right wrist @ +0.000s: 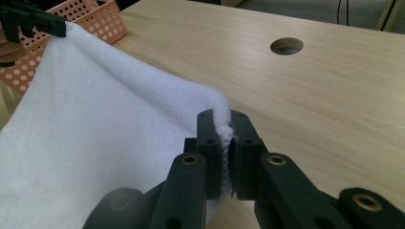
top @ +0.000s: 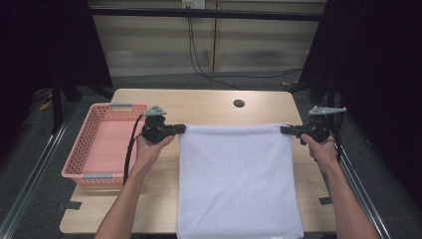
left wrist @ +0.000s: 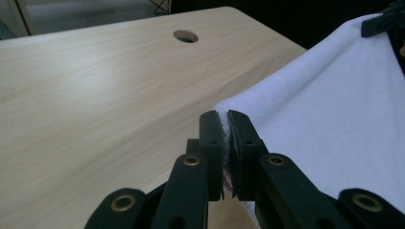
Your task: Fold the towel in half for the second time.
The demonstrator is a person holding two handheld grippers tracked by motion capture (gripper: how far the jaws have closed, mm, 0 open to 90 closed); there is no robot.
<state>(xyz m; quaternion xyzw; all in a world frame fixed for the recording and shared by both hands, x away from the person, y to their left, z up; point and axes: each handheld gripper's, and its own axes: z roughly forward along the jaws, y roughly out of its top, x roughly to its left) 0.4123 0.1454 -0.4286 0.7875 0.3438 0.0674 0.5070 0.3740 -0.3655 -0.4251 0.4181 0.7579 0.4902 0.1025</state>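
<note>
A white towel (top: 236, 179) is stretched flat between both grippers above the wooden table (top: 209, 107), its near edge hanging over the table's front. My left gripper (top: 182, 129) is shut on the towel's far left corner, and in the left gripper view the towel (left wrist: 334, 124) is pinched at my left gripper (left wrist: 225, 125). My right gripper (top: 284, 129) is shut on the far right corner; in the right gripper view the towel (right wrist: 110, 129) bunches at my right gripper (right wrist: 225, 125).
A pink perforated basket (top: 87, 149) sits on the table's left side, also in the right gripper view as the basket (right wrist: 102, 21). A round cable hole (top: 239, 103) lies at the table's far middle. Black cables trail on the floor beyond.
</note>
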